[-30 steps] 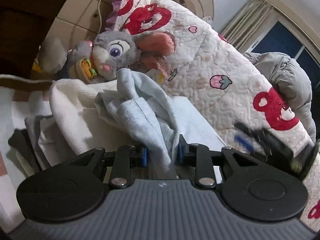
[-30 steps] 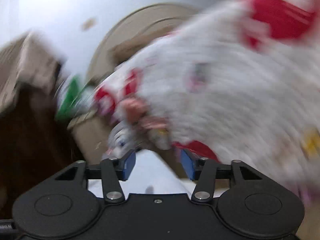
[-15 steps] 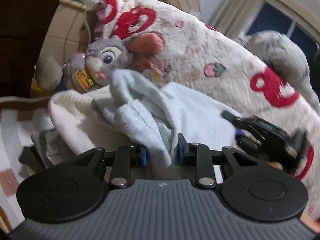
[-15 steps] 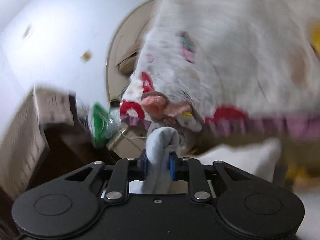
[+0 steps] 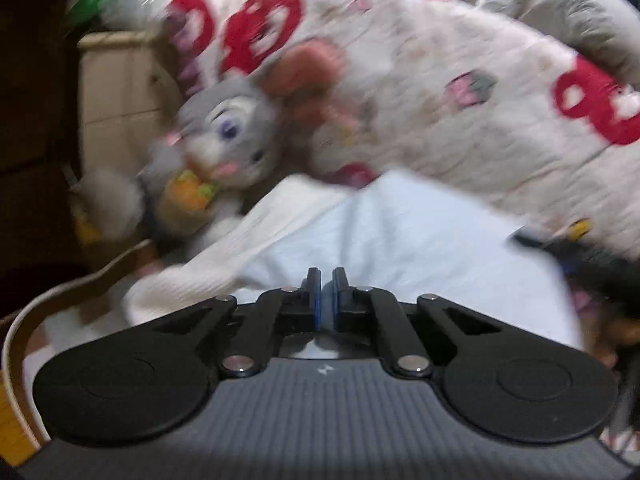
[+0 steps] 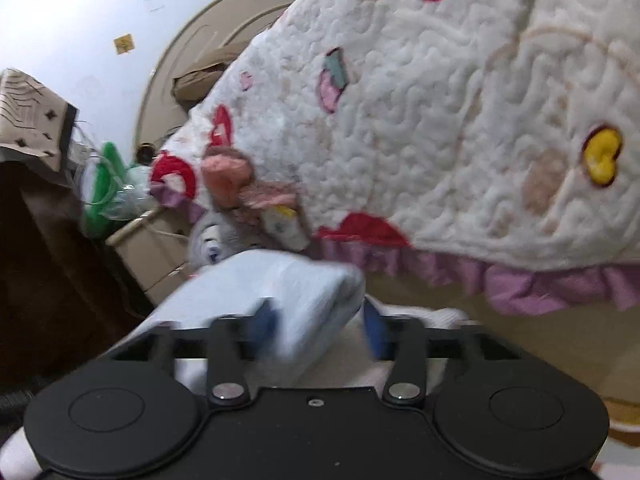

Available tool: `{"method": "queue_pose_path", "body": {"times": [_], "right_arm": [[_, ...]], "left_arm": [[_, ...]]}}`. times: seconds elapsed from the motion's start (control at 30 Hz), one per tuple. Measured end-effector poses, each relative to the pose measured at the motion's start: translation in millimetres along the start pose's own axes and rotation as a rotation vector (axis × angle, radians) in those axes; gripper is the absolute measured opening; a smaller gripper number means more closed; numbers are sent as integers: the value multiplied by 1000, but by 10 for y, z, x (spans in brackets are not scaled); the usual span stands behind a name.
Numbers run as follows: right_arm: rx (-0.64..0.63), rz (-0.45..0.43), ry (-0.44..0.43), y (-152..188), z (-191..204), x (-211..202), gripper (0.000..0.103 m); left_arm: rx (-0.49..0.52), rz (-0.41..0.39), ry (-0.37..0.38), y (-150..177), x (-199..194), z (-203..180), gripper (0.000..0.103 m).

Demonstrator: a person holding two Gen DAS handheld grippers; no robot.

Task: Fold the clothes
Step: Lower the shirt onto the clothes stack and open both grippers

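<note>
Closing down to a sliver of a gap, our left gripper (image 5: 323,294) has just drawn its blue pads (image 5: 316,300) together, and we see no cloth caught between them in the left wrist view. Just past its tips lies the pale blue garment (image 5: 400,248), spread flat, with a cream knitted garment (image 5: 240,256) touching it along the left edge.

Our right gripper (image 6: 320,326) has just been opening; its jaws now stand wide, and a thick folded edge of the same pale blue cloth (image 6: 288,292) sits loosely between them, nearer the left pad, though blur keeps us from saying whether that pad touches it. At the right edge of the left wrist view, a dark smeared shape over the blue cloth looks like that other tool, but we cannot be sure.

Beyond the clothes, a grey plush rabbit (image 5: 228,132) leans against a white quilted blanket (image 6: 460,120) printed with red bears and trimmed with a purple ruffle. Behind the rabbit stands a beige cabinet (image 5: 116,88), with a rounded beige headboard (image 6: 208,40) against the pale wall.
</note>
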State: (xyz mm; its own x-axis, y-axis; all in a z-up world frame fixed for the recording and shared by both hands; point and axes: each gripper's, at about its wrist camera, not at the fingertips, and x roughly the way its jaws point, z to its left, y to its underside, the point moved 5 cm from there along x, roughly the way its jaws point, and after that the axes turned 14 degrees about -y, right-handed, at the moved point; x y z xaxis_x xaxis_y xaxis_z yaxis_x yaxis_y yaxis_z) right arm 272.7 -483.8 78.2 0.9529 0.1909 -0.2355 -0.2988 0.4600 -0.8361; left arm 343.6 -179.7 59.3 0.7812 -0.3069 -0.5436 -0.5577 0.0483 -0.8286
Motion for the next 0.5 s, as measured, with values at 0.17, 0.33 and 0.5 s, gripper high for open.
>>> {"method": "queue_pose_path", "body": {"times": [0.17, 0.33, 0.5], "right_arm": [[-9, -22, 21, 0, -79, -46, 72], [-42, -62, 16, -40, 83, -47, 68], [-10, -174, -118, 168, 389, -456, 71]], "left_arm": [[-24, -11, -107, 38, 26, 261, 3], [-3, -165, -14, -67, -544, 238, 7], [121, -231, 159, -36, -1015, -174, 43]]}}
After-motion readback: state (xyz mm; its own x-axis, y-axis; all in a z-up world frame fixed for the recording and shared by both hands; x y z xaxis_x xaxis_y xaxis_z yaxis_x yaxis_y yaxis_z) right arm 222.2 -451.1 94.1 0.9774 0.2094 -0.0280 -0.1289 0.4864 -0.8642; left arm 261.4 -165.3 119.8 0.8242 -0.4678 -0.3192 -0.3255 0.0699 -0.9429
